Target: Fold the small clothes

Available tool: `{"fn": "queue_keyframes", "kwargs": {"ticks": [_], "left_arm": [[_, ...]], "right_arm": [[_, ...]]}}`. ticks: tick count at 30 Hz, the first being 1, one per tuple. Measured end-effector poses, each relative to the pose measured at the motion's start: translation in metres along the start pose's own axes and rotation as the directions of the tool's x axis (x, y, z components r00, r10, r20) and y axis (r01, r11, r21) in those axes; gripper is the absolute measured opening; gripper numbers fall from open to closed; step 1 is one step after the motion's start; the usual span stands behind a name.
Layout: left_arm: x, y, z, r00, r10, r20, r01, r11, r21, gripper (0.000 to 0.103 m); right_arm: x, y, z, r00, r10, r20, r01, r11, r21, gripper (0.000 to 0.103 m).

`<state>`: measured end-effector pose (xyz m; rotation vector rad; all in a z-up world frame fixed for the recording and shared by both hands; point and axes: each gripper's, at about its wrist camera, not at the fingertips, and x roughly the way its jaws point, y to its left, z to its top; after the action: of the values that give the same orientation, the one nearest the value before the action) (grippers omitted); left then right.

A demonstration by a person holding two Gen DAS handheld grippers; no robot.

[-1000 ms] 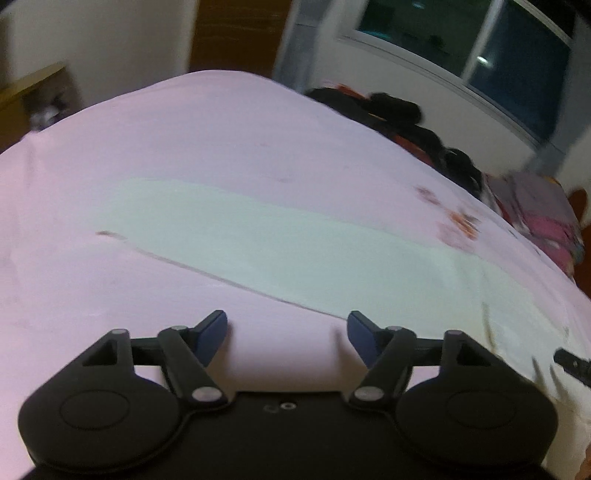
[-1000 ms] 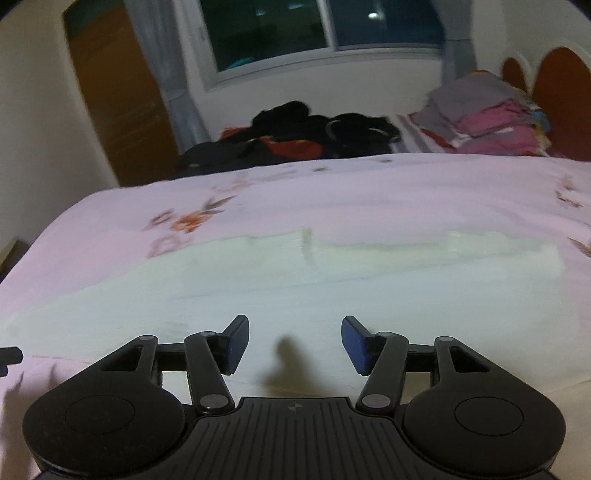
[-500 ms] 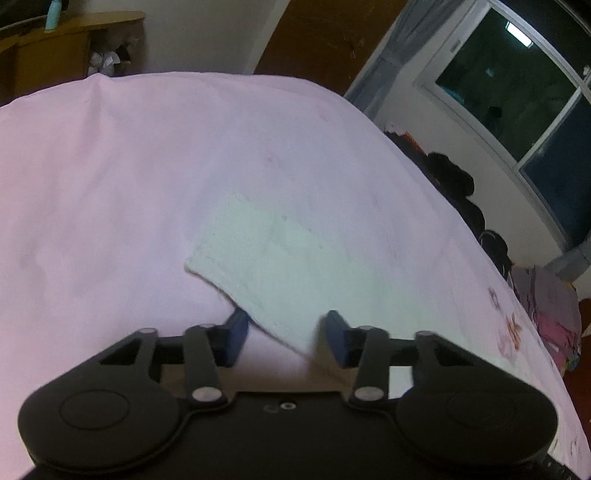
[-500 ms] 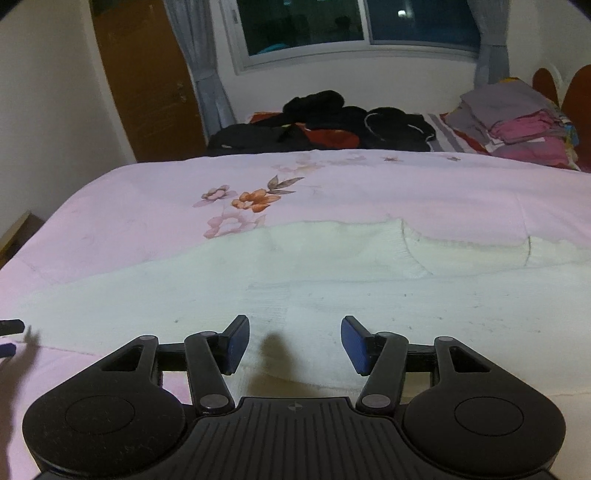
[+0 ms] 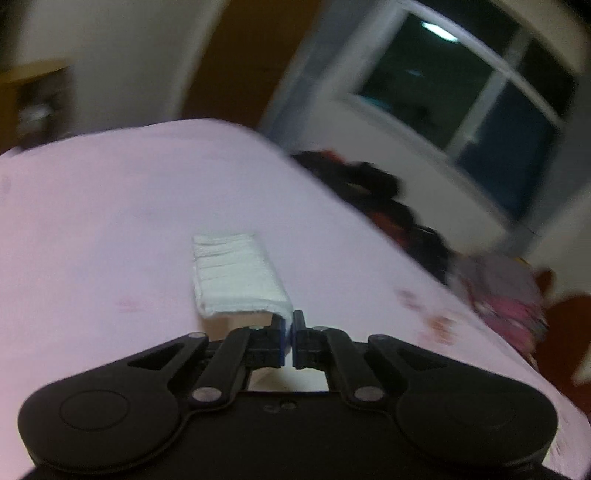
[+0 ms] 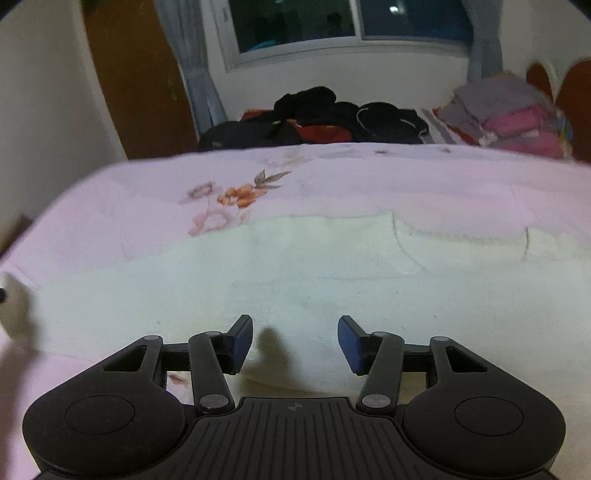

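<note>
A long white knitted garment [image 6: 332, 280] lies flat across the pink bedsheet [image 6: 332, 177]. My left gripper [image 5: 290, 334] is shut on one end of it. That end [image 5: 236, 280] is raised off the sheet and hangs folded over from the pads. In the right wrist view the lifted end [image 6: 13, 306] shows at the far left edge. My right gripper [image 6: 295, 341] hovers low over the garment's near edge. Its jaws are closing, but the blue pads [image 6: 242, 341] stand apart and press on nothing.
A heap of dark clothes [image 6: 317, 118] lies along the bed's far side under the window [image 6: 351, 18]. A stack of folded grey and pink clothes [image 6: 517, 114] sits at the far right by a red headboard [image 6: 576, 107]. A brown door [image 6: 136, 74] stands far left.
The left jaws shut on the garment's end and lifted it off the sheet, and that view swung. The right gripper edged along the garment, its jaws slightly narrower.
</note>
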<state>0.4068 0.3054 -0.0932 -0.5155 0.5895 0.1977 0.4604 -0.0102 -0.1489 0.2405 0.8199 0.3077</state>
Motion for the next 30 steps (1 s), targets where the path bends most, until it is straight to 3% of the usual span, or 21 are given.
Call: {"fn": "queue_keyframes", "kwargs": {"ticks": [3,5,9,15,19,20,23,24,26,30], "left_arm": [[0.002,-0.058,-0.008,0.991,-0.128,-0.048,0.132,0.988,0.075,0.003],[0.006,-0.100,-0.019,0.975,-0.203,-0.090,0.214,0.969,0.125,0.003],[0.021,-0.183,-0.057,0.923,-0.331,-0.197,0.367,0.912,0.185,0.003],[0.049,-0.263,-0.128,0.861,-0.381,-0.338,0.471,0.847,0.247,0.003],[0.067,-0.286,-0.171,0.847,-0.325,-0.420,0.470,0.827,0.308,0.008],[0.069,-0.289,-0.179,0.848,-0.303,-0.435,0.463,0.823,0.329,0.021],[0.066,-0.285,-0.188,0.853,-0.273,-0.444,0.450,0.817,0.361,0.040],[0.062,-0.283,-0.188,0.860,-0.264,-0.438,0.439,0.820,0.368,0.052],[0.049,-0.273,-0.184,0.887,-0.248,-0.389,0.402,0.829,0.390,0.064],[0.036,-0.242,-0.171,0.933,-0.165,-0.320,0.299,0.850,0.434,0.064]], "right_arm": [[-0.019,-0.013,0.003,1.000,0.000,0.025,-0.001,1.000,0.029,0.052],[-0.033,-0.025,0.004,0.999,-0.004,0.043,0.002,0.999,0.046,0.052],[-0.063,-0.056,0.003,0.997,-0.029,0.073,0.023,0.997,0.075,0.052],[-0.107,-0.117,-0.006,0.990,-0.103,0.093,0.090,0.986,0.138,0.052],[-0.123,-0.149,-0.013,0.989,-0.124,0.081,0.108,0.976,0.187,0.052],[-0.125,-0.155,-0.014,0.990,-0.118,0.074,0.102,0.975,0.198,0.052],[-0.123,-0.162,-0.016,0.994,-0.094,0.057,0.079,0.971,0.225,0.052],[-0.124,-0.162,-0.018,0.995,-0.083,0.055,0.068,0.972,0.227,0.052],[-0.118,-0.161,-0.015,0.997,-0.060,0.046,0.049,0.974,0.221,0.052],[-0.104,-0.153,-0.014,1.000,0.000,0.015,-0.003,0.976,0.220,0.052]]}}
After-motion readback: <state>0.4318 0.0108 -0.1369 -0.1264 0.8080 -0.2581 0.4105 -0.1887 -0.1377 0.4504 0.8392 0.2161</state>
